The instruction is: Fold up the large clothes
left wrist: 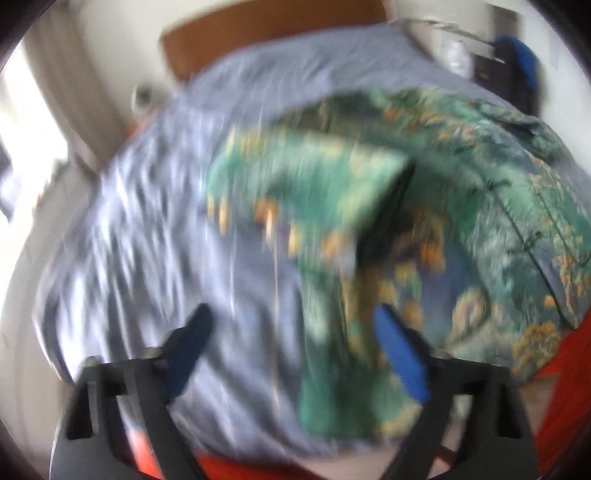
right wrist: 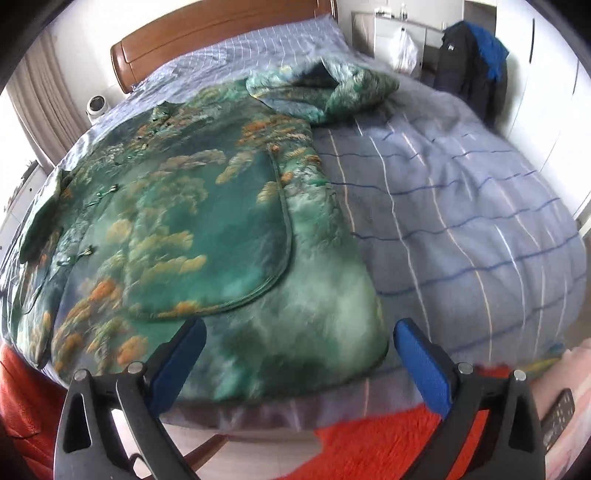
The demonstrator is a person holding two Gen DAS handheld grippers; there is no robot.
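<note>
The robe, a large green garment printed with orange and cream clouds, lies spread on the bed, just ahead of the right tool and mostly to its left. Its near hem reaches the foot edge of the bed, directly in front of the tool's blue fingers, which stand wide apart with nothing between them. A rounded front panel with dark piping lies flat on top of the robe beyond the left finger. Farther out, one sleeve is bunched in a loose heap at the far end of the garment, ahead of the tool and slightly right. To the tool's right the striped blue-grey duvet lies bare. Below the tool an orange rug covers the floor, and a remote control sits at the far right edge. Beyond the bed are a wooden headboard and a dark jacket hanging at the far right.

The left wrist view is heavily blurred. The left tool also has its blue fingers spread, gripping nothing, above the duvet. The robe lies ahead and to its right, with a green flap of cloth raised off the bed ahead of the tool; what holds it up cannot be told.
</note>
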